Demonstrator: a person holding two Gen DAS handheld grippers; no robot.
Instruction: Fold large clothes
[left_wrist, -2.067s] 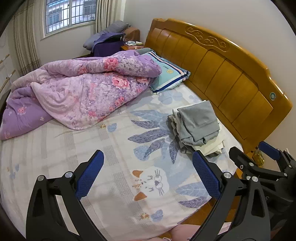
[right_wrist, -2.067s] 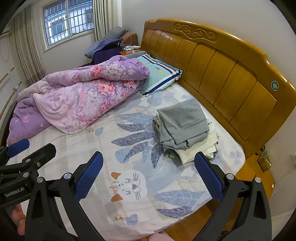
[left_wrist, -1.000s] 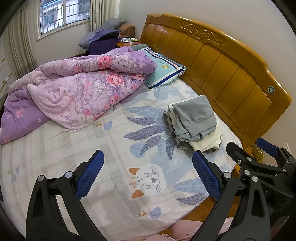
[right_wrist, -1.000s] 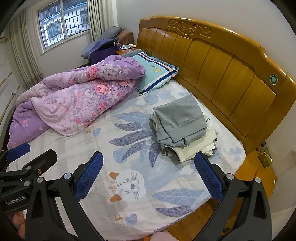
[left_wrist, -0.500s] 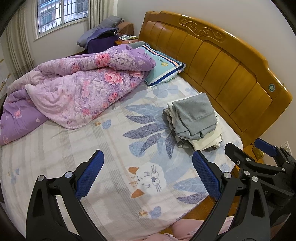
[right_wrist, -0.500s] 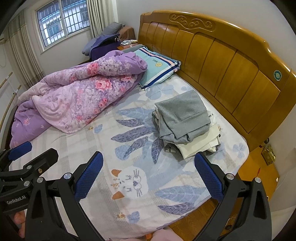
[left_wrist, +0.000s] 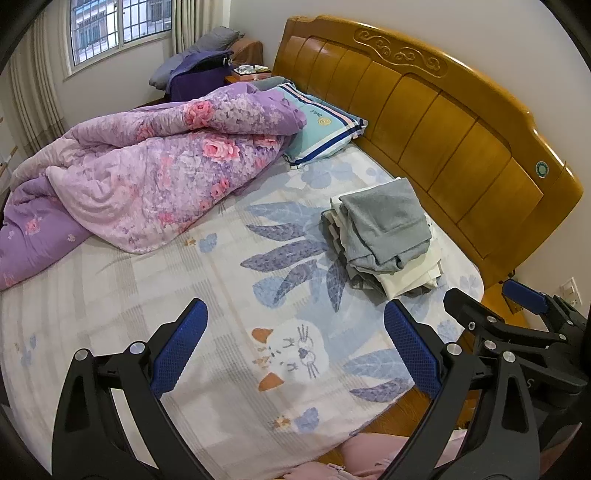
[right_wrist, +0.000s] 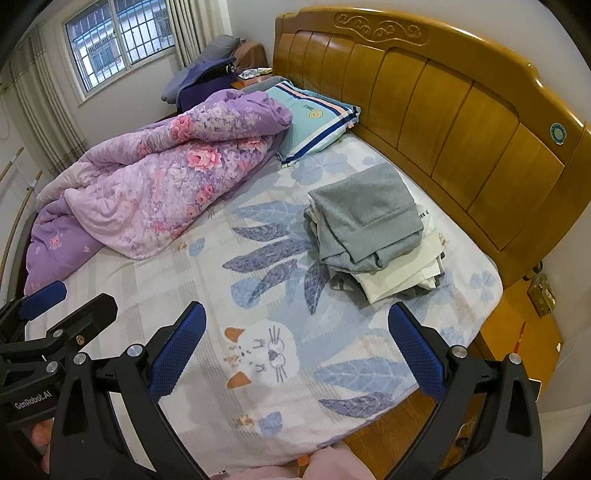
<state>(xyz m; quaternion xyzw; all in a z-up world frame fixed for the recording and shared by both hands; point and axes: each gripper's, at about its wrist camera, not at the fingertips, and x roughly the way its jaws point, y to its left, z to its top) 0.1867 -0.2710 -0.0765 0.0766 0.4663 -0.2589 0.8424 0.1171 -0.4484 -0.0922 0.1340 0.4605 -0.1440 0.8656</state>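
Grippers: left hand-held gripper (left_wrist: 295, 350) and right hand-held gripper (right_wrist: 297, 350) hover level above the bedsheet (left_wrist: 240, 295), both spread wide, empty.

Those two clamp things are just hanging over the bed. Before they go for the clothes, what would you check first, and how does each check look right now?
1. Left hand-held gripper open and holding nothing: ok.
2. Right hand-held gripper open and holding nothing: ok.
3. Pile of clothes in plain view near the headboard: ok.
4. Grey garment on top, nothing lying over it: ok.
5. Bare stretch of bedsheet between pile and purple floral quilt for spreading out: ok.
6. How many garments the pile holds: cannot tell.
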